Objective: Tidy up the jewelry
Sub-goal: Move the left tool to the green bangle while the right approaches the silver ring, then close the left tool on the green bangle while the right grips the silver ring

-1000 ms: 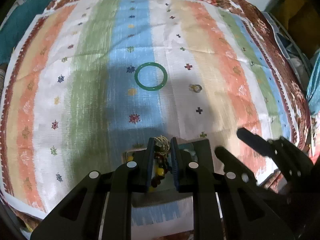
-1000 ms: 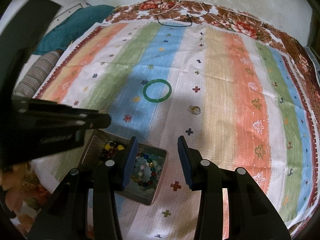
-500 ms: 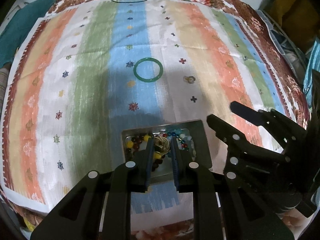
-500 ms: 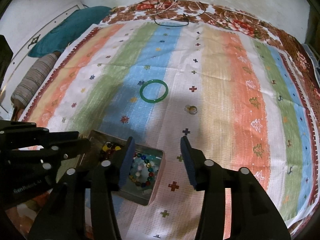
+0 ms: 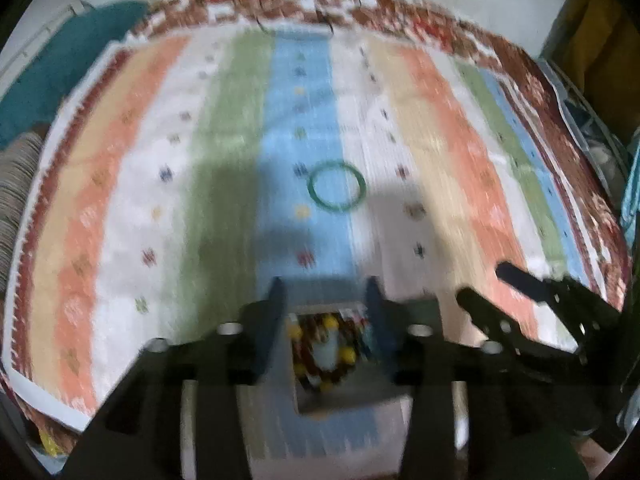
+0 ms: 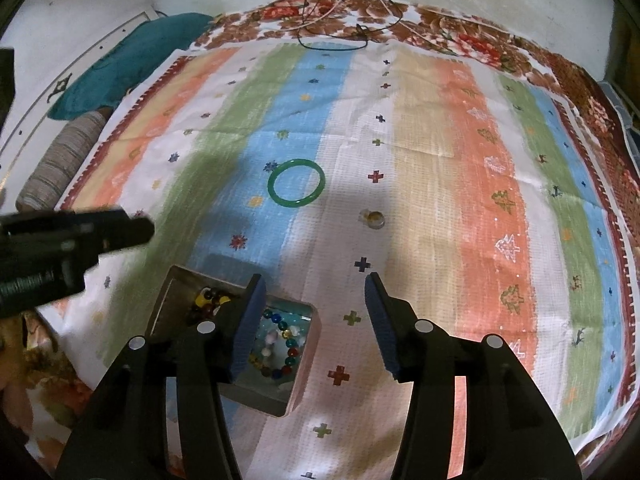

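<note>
Hovering with both sets of jaws spread and empty, we pause over a shallow grey metal box [image 6: 236,344] of beaded bracelets on the striped bedcover.

Our left gripper [image 5: 326,312] hangs directly above the box, fingers parted around nothing, a yellow-and-brown beaded bracelet [image 5: 324,350] lying loose in the box beneath it; we judge the box to be the collecting place. Our right gripper [image 6: 314,322] points forward and down beside it, its left finger overlapping the box's near corner above a multicoloured bead bracelet [image 6: 280,344], its jaws wide. Further out on the woven striped cloth [image 6: 440,184] a green glass bangle [image 6: 296,183] and, near it, a small gold-coloured ring [image 6: 372,217] lie apart, not yet gathered. The left view is blurred.
</note>
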Available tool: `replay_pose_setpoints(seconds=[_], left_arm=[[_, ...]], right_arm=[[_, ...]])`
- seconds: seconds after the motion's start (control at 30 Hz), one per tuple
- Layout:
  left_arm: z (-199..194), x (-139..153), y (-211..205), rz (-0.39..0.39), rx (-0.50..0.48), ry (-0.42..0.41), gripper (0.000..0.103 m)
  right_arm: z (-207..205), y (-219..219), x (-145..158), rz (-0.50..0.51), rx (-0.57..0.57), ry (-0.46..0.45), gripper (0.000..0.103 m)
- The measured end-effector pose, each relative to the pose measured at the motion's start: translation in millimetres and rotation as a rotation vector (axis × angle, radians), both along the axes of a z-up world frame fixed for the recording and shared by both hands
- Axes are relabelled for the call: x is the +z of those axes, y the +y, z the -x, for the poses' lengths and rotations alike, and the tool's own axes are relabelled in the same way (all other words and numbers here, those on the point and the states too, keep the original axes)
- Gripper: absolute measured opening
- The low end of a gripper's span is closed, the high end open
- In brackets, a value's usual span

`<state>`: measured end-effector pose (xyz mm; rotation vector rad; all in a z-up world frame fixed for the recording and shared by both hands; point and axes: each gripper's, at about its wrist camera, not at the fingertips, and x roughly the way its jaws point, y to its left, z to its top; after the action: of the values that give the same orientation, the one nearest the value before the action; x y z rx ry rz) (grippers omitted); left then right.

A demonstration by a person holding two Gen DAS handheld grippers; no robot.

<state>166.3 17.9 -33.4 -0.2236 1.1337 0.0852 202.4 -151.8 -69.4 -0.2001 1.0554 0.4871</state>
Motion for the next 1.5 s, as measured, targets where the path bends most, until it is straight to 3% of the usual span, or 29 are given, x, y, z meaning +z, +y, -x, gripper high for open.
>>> replay_pose_setpoints(seconds=[0.2,0.33,0.43,0.67,0.83,1.23,1.5], left_arm=[[-14,-5,-5,-0.038,-0.033,-0.030,0.062],[-27,-15,-8,-0.072,-0.059,-0.036,0.065],[-33,-22,-7,-0.072,-0.061,-0.041,0.075],[-44,-37,0,-0.067,-0.033,-0.059,0.080],[-58,-43,-5,-0.122,-0.063,-0.079,0.087],[-101,-78,18,-0.047,-0.026,0.036,0.092],[-121,-98,25,-0.044,-0.036,0.094,0.092]], right_arm=[[-7,-3,0,0.005,-0.014,-0.002,0.058],[-14,-2,-5,0.025,-0.022,0.005,0.058],[-19,-1,-8,0.030,-0.027,0.006,0.058],[-39,5,-15,0.059,-0.046,-0.007,0.059],[-55,6,-26,0.089,-0.069,-0.010,0.066],[-85,10,-49,0.122,-0.084,0.020,0.077],[-103,14,-73,0.156,-0.081,0.057,0.077]])
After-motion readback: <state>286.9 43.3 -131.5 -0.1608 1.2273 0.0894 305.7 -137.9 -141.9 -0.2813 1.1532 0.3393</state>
